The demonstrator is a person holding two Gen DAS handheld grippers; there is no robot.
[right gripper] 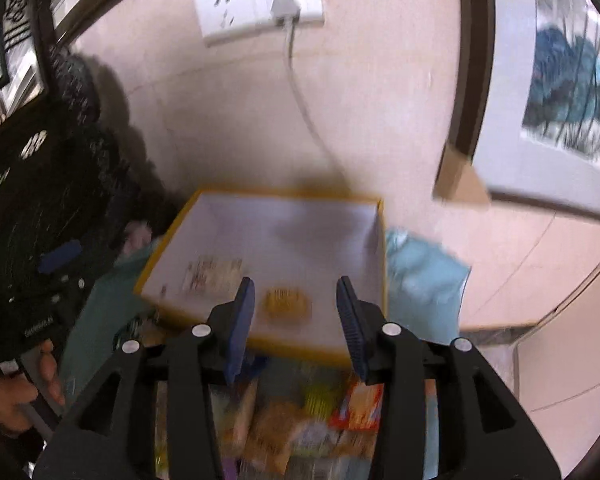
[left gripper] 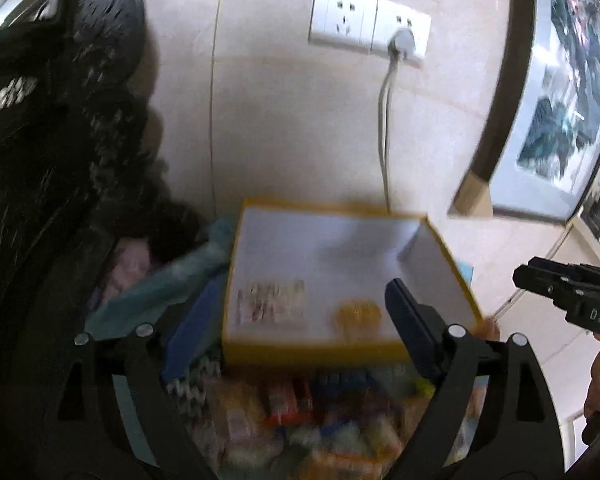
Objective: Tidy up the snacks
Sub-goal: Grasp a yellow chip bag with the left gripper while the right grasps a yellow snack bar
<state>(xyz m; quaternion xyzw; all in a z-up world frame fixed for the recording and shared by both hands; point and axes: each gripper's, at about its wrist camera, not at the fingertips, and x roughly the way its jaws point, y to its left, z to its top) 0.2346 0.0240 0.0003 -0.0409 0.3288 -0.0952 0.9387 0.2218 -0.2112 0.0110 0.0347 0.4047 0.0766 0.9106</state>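
A shallow yellow-rimmed box (left gripper: 340,350) with a white floor stands against the wall; it also shows in the right wrist view (right gripper: 300,196). Inside lie a pale printed packet (left gripper: 272,302) (right gripper: 212,274) and a small yellow snack (left gripper: 358,314) (right gripper: 286,302). A heap of mixed snack packets (left gripper: 300,420) (right gripper: 300,428) lies in front of the box, under both grippers. My left gripper (left gripper: 300,324) is open and empty over the box's near edge. My right gripper (right gripper: 296,320) is open and empty above the same edge. Both views are blurred.
A teal cloth (left gripper: 156,292) (right gripper: 424,276) lies under the box. A dark patterned object (left gripper: 60,140) stands at left. A wall socket with a white plug and cable (left gripper: 386,120) (right gripper: 300,80) is behind. A framed picture (left gripper: 560,92) leans at right.
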